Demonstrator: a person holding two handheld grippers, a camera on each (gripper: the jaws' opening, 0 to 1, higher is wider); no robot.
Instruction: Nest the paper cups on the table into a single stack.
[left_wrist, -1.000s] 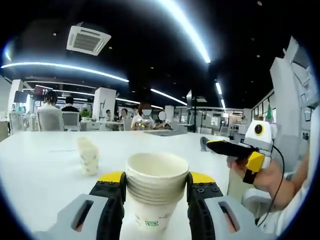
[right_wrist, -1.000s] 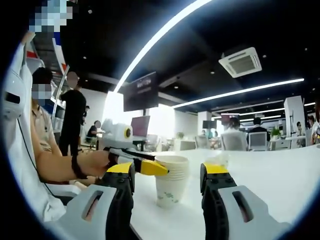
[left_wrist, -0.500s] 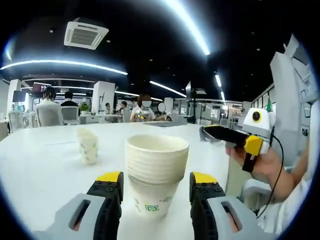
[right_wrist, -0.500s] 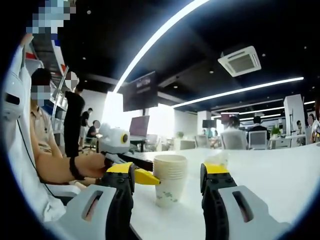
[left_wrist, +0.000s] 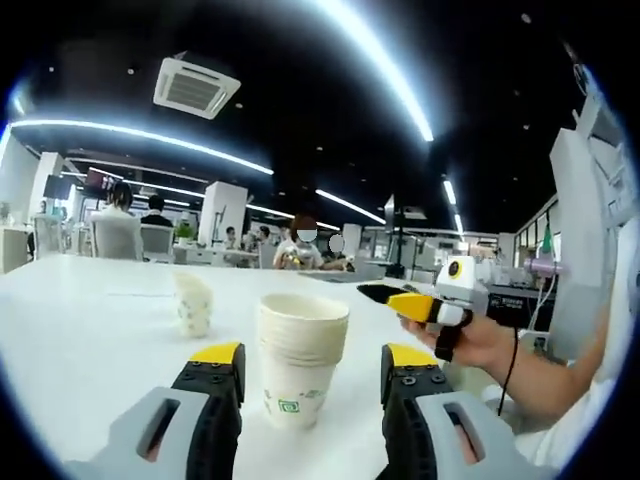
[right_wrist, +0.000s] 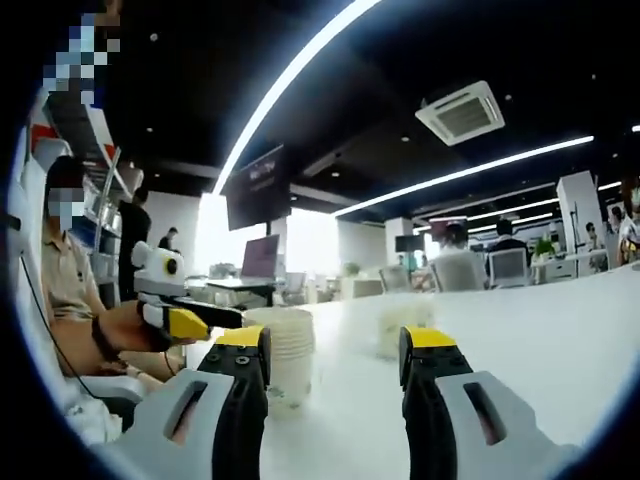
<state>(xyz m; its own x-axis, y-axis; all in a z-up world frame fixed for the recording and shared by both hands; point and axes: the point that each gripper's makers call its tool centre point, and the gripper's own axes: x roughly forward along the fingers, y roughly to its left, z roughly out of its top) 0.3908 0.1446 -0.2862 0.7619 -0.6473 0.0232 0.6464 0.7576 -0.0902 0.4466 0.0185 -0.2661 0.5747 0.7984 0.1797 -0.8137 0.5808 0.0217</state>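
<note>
Stack (left_wrist: 298, 357) stands on table (left_wrist: 90, 320), just beyond your wide, empty left gripper (left_wrist: 310, 372); lone cup (left_wrist: 194, 304) farther left. Right gripper (right_wrist: 333, 355) also wide. Paper's light, crushable: pinch mid-wall gently.

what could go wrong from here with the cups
The lone cup stands apart from the stack of cups, so the task is not done. Both grippers are open and empty; the left gripper has the stack just ahead of its jaws and could knock it over when swinging toward the lone cup. The tall stack looks light and may tip or slide on the smooth table.
</note>
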